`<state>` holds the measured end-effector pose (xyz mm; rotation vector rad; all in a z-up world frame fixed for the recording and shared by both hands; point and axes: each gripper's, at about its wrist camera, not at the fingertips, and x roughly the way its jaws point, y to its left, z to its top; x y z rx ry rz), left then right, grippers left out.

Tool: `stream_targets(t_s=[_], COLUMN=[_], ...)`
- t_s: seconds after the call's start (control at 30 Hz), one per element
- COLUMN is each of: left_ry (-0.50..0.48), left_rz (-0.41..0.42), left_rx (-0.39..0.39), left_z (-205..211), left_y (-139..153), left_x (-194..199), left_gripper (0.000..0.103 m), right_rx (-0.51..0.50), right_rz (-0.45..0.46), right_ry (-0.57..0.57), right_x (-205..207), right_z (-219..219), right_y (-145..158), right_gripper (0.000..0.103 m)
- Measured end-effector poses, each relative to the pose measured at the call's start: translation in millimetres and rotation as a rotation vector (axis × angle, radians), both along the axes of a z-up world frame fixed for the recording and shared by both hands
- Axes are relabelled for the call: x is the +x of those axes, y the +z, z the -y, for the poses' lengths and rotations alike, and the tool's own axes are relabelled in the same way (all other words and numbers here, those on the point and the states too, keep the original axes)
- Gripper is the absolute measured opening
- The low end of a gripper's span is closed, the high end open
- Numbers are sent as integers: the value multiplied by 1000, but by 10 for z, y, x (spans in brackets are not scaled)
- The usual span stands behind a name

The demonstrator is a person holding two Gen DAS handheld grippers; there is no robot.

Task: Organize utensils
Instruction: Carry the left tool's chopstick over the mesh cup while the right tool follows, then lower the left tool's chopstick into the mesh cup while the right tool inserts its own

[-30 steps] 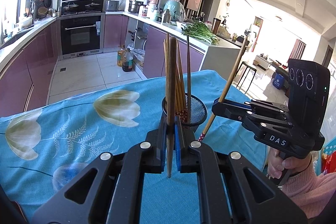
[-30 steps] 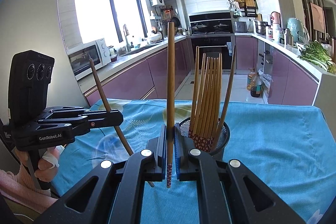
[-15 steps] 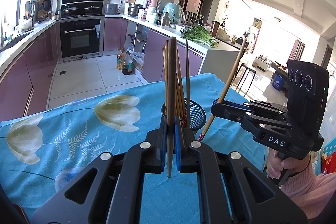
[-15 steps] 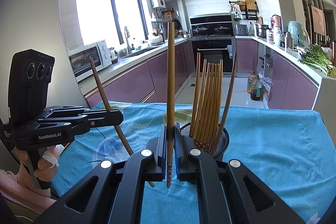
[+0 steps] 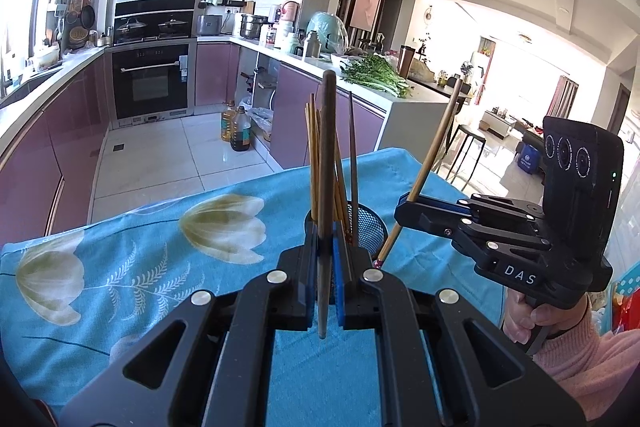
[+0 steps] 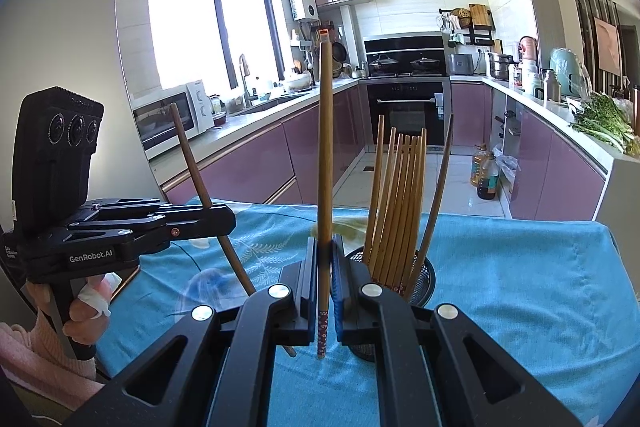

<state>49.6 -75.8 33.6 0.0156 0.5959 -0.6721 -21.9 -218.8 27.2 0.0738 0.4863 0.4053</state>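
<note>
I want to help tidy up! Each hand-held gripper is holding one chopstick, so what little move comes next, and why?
Probably carry the right hand-held gripper over the mesh holder and lower its chopstick in. It sits clamped upright just left of the holder, where the other chopsticks already stand. The left hand-held gripper can follow with its own chopstick.

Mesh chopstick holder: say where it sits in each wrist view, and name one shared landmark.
Left wrist view: the mesh chopstick holder stands at centre, just right of the left gripper and partly behind it.
Right wrist view: the holder stands right of centre, beside the right gripper.
Shared landmark: the black oven.
</note>
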Motion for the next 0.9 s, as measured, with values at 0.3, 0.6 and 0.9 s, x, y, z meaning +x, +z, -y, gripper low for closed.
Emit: stream_targets(t_s=[0.3, 0.6, 0.9], left_ry=[-3, -3, -9], left_rz=[17, 37, 59], left_rx=[0, -12, -23], left_z=[31, 4, 12], left_y=[31, 89, 170], left_x=[28, 4, -25], left_gripper=[7, 8, 8], right_rx=[6, 11, 16], right_rz=[6, 26, 41], right_ry=[5, 3, 4], right_x=[15, 28, 43], right_z=[16, 54, 56], right_y=[28, 78, 112], right_gripper=[6, 6, 6])
